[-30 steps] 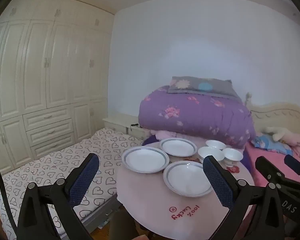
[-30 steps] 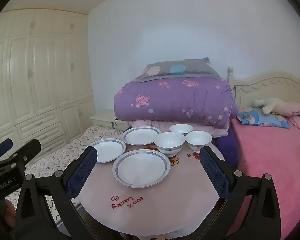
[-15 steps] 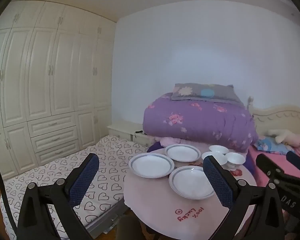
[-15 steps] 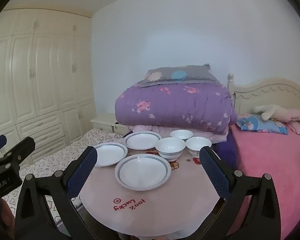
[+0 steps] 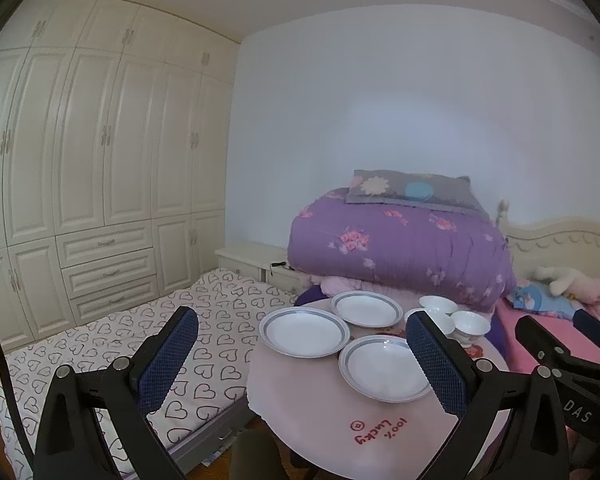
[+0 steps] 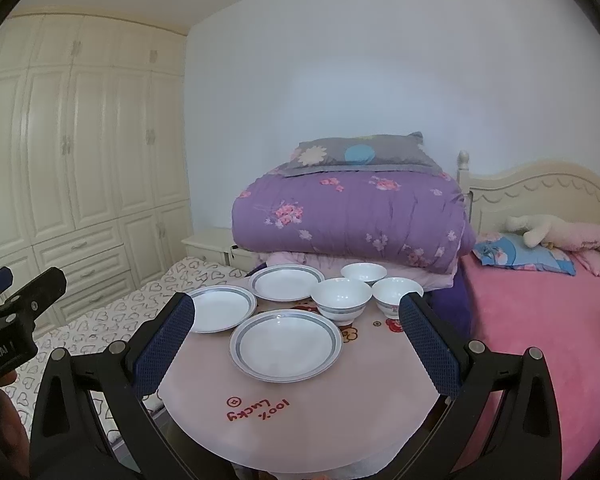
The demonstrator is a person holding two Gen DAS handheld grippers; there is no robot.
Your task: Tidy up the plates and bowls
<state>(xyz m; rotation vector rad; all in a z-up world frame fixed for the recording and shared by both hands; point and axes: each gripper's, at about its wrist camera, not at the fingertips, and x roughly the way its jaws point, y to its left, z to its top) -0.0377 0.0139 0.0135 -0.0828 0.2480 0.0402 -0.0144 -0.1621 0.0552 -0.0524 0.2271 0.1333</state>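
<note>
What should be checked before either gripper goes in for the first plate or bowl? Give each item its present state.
1. Left gripper open and holding nothing: ok.
2. Right gripper open and holding nothing: ok.
3. Three plates lie flat, none stacked: near plate, left plate, far plate: ok.
4. Three bowls upright: large bowl, right bowl, far bowl: ok.
5. Bowls apart from each other: cannot tell; they sit close and overlap in both views.
6. Bare stretch of the round table in front of the near plate for stacking: ok.
</note>
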